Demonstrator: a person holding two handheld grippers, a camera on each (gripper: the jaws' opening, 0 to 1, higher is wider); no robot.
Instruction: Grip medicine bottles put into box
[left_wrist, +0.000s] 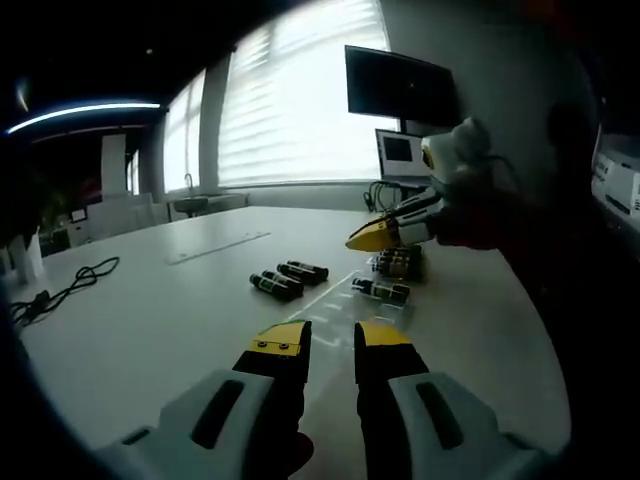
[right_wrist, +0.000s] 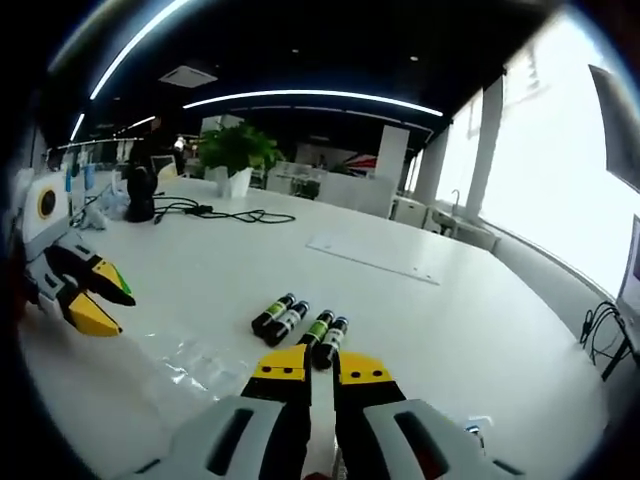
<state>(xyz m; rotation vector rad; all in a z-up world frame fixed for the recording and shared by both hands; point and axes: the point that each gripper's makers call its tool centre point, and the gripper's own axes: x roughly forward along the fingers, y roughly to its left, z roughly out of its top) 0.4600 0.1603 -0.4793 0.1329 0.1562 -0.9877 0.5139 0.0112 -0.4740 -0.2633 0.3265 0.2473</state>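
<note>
Several dark medicine bottles with green-and-white labels (left_wrist: 289, 277) lie in a loose row mid-table, and the same bottles (right_wrist: 300, 326) lie just beyond my right gripper's tips. One more bottle (left_wrist: 381, 290) lies beside a small clear box (left_wrist: 399, 263) that holds dark bottles. My left gripper (left_wrist: 331, 338) stands open above the table with nothing between its jaws. My right gripper (right_wrist: 322, 366) has its yellow tips nearly together and holds nothing. That right gripper (left_wrist: 385, 234) hovers just above the box. The left gripper (right_wrist: 98, 295) shows at the left, jaws apart.
A crumpled clear plastic sheet (right_wrist: 190, 365) lies on the white table (right_wrist: 450, 330). Black cables (left_wrist: 60, 290) trail at the left edge, with more cables (right_wrist: 215, 212) near a plant (right_wrist: 235, 150). A monitor and laptop (left_wrist: 400, 155) stand behind the box.
</note>
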